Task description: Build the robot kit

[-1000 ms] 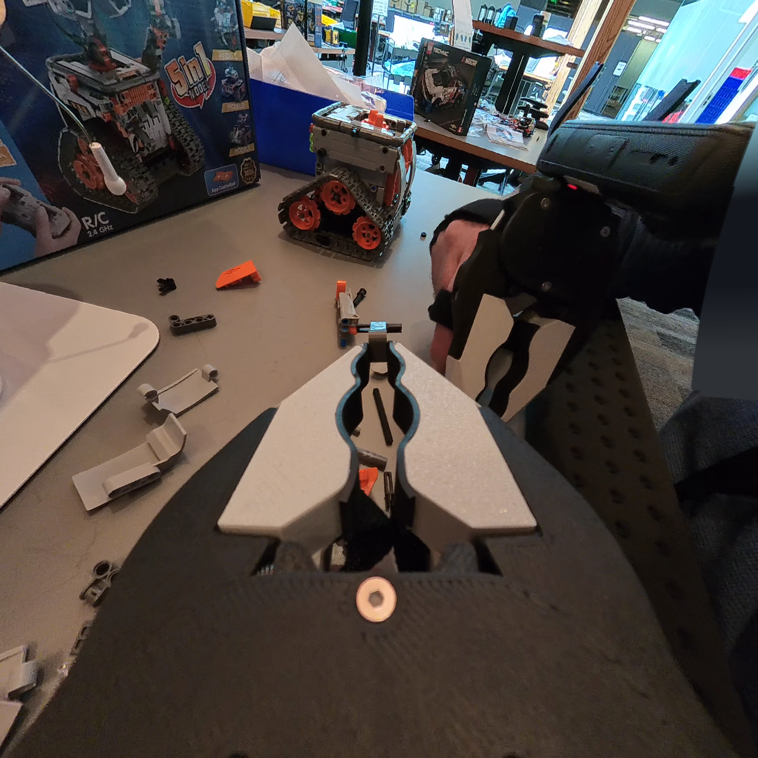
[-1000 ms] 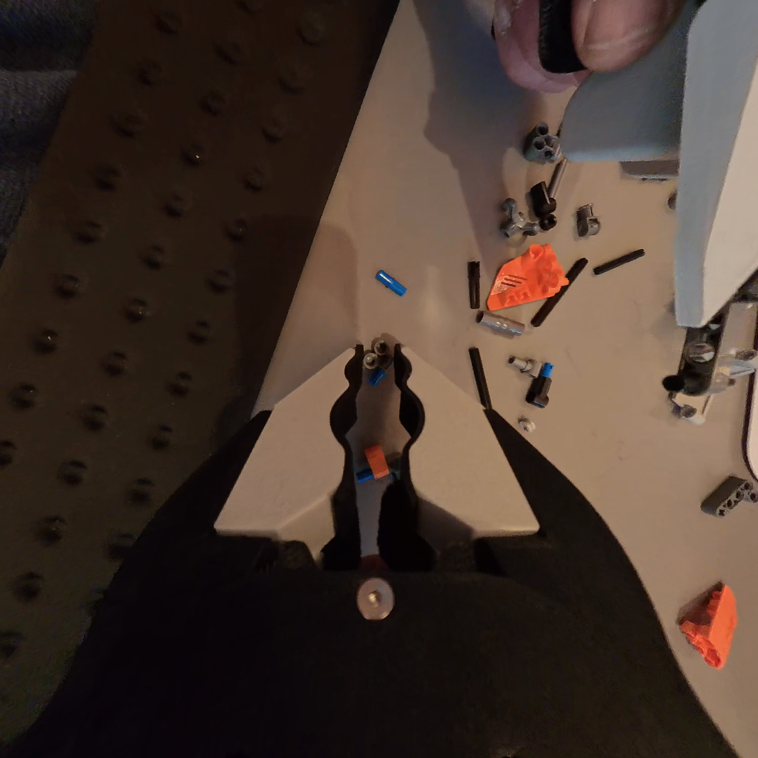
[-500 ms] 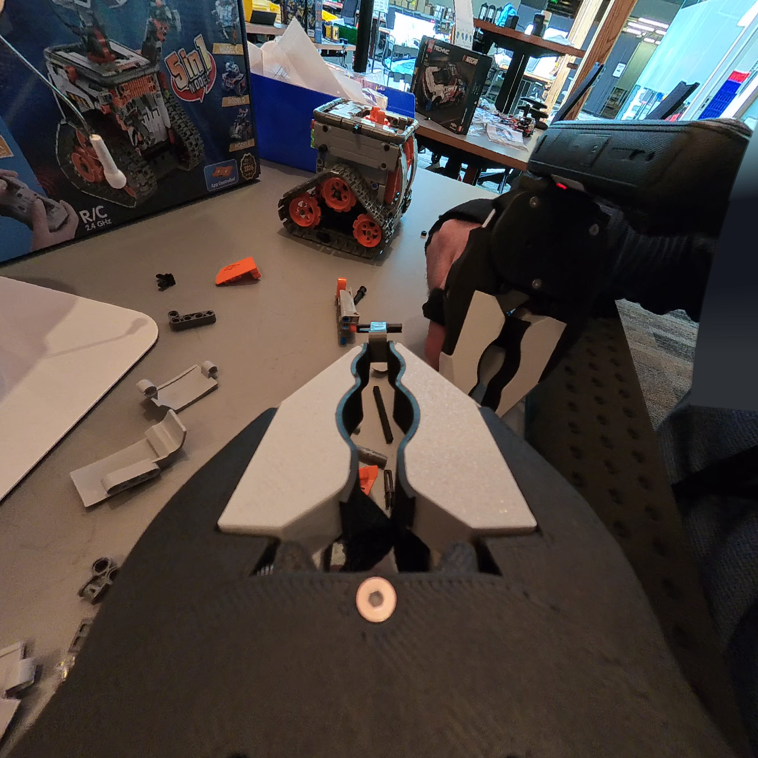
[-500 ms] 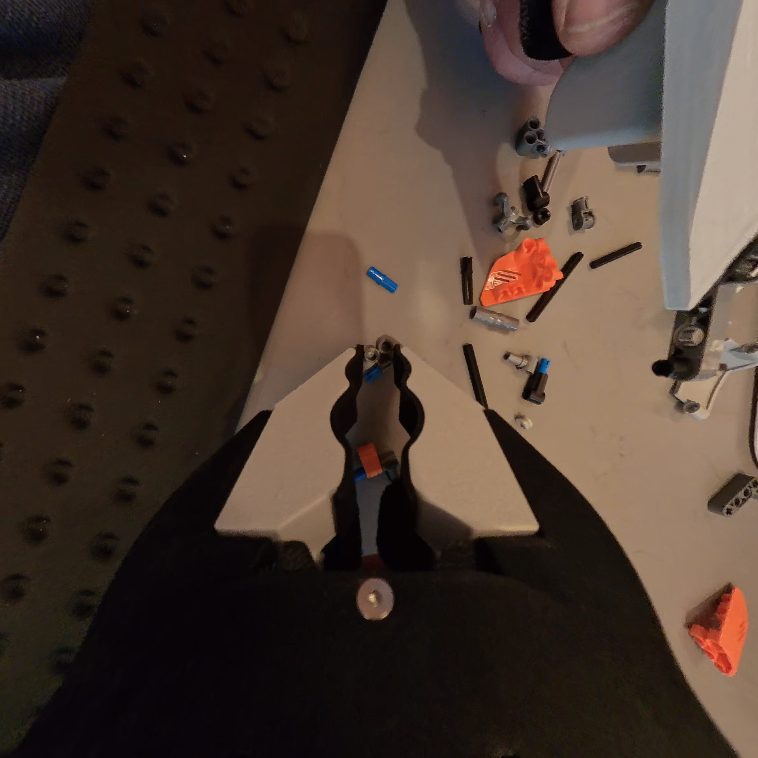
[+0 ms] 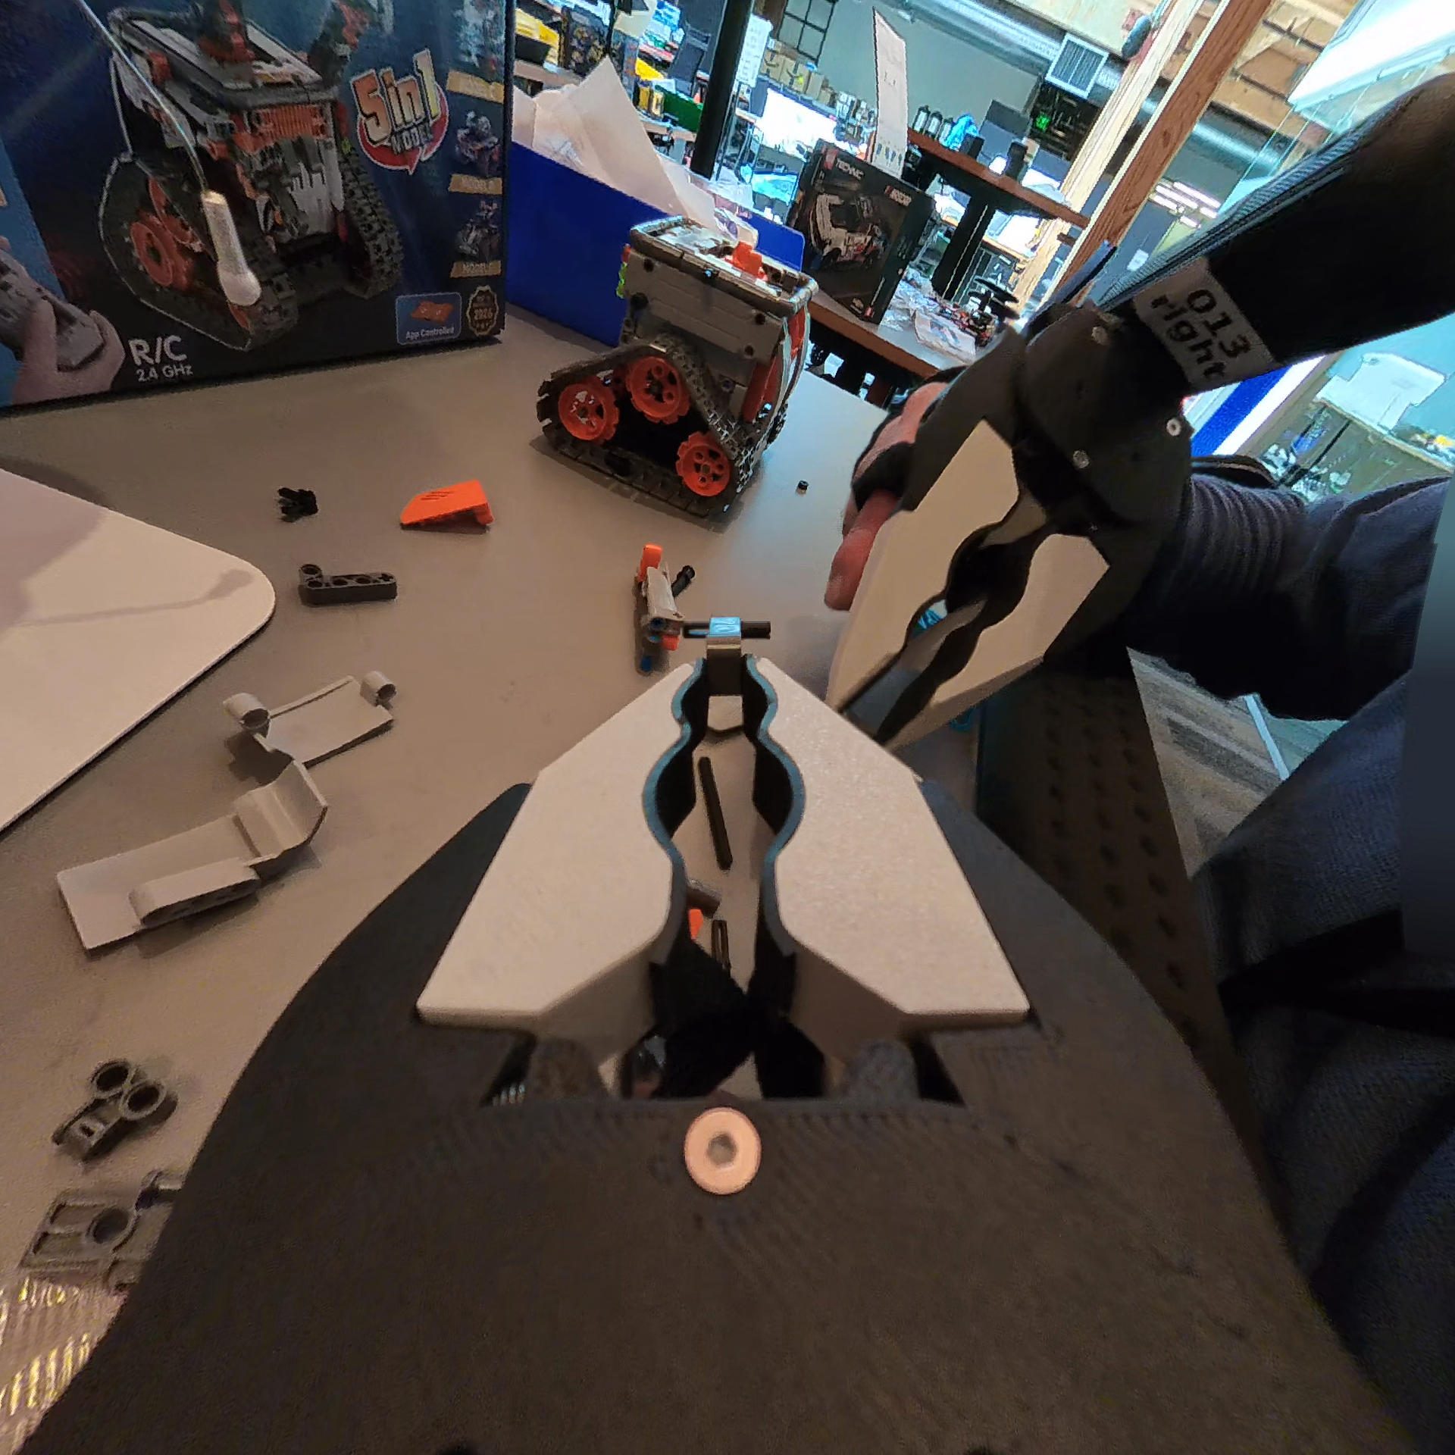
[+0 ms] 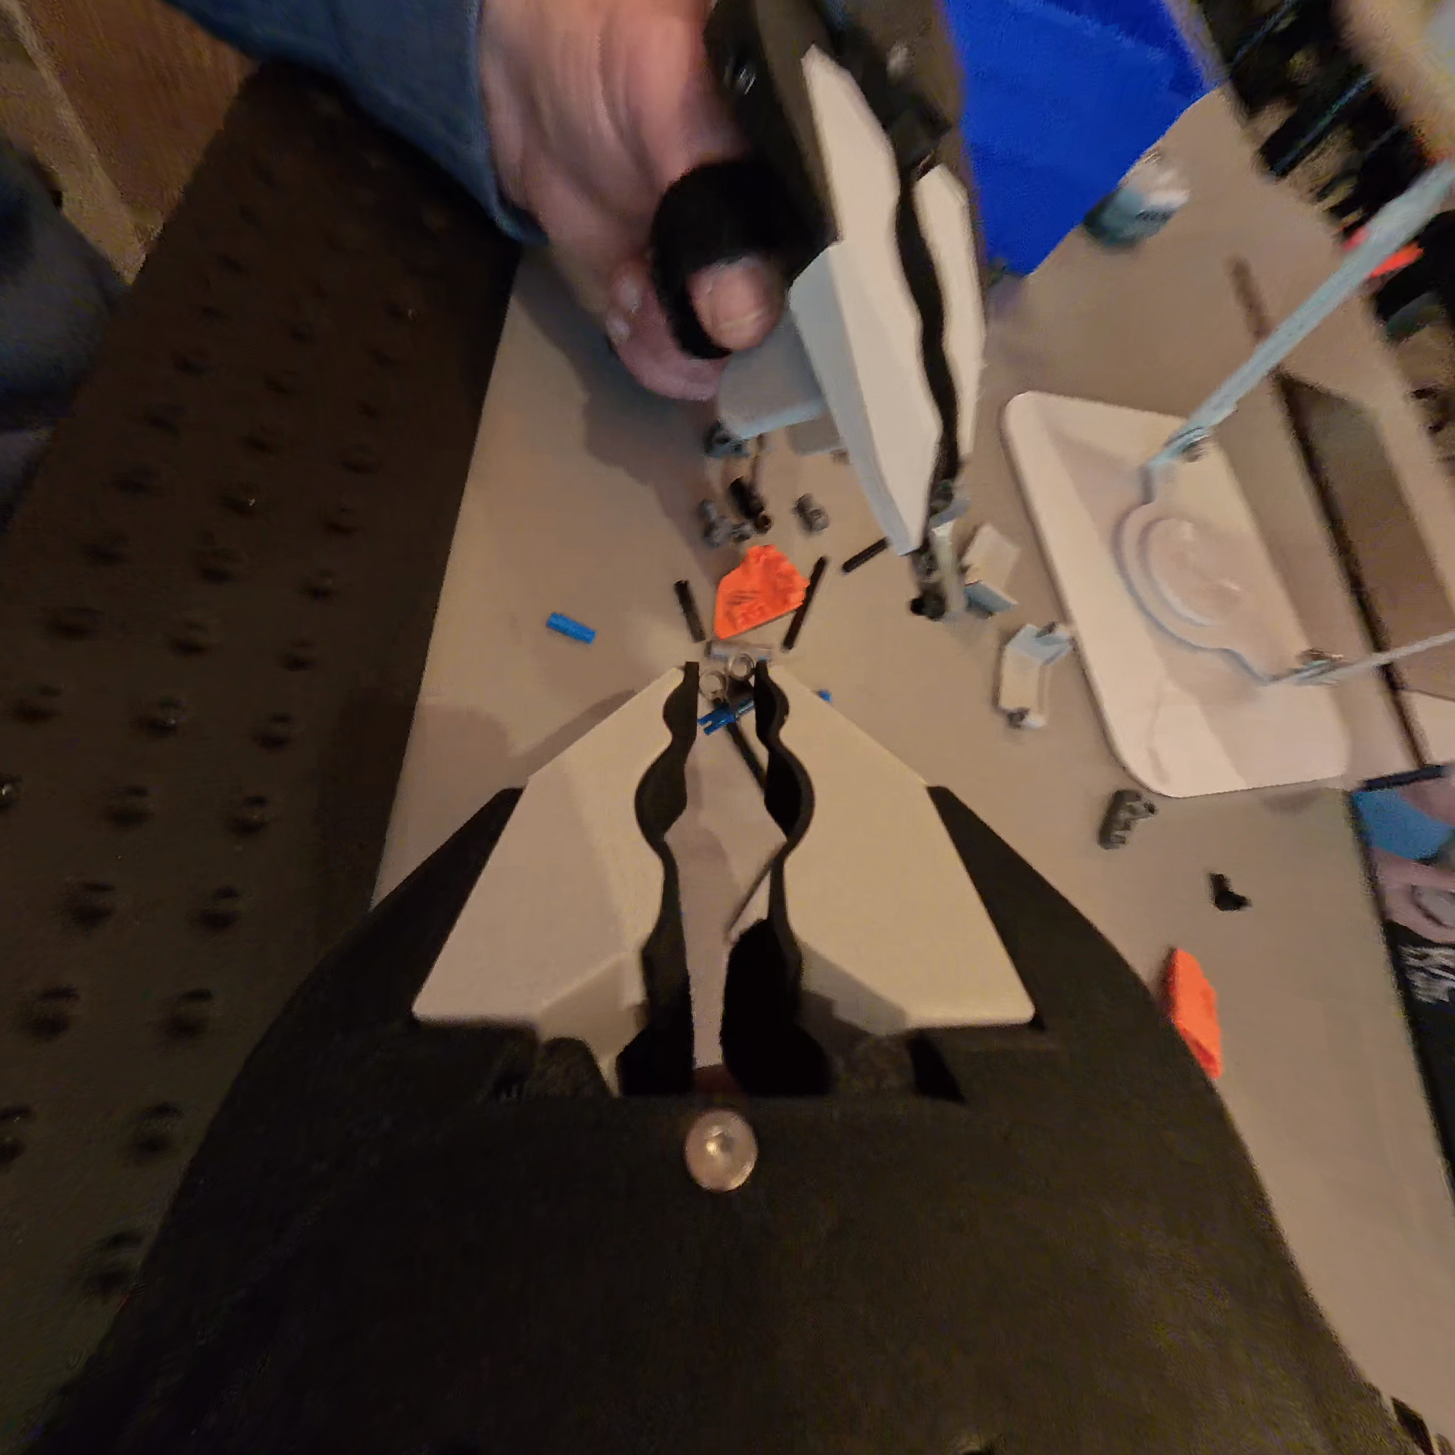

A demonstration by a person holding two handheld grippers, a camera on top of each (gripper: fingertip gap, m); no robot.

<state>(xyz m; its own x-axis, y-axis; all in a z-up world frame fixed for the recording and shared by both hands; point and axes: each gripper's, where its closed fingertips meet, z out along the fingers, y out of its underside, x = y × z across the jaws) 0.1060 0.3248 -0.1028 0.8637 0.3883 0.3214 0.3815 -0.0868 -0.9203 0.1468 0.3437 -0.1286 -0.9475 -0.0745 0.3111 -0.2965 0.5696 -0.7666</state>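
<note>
Grey worktop litter surrounds both tools. Left gripper is clamped on a small grey piece carrying a black axle; right gripper pinches a grey-and-blue connector near the worktop's front edge, beside an orange wedge.

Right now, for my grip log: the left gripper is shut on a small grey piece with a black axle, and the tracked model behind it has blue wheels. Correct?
Almost. The left wrist view shows the tracked model has orange wheels, not blue. The left gripper is shut on the grey piece with the black axle.
</note>
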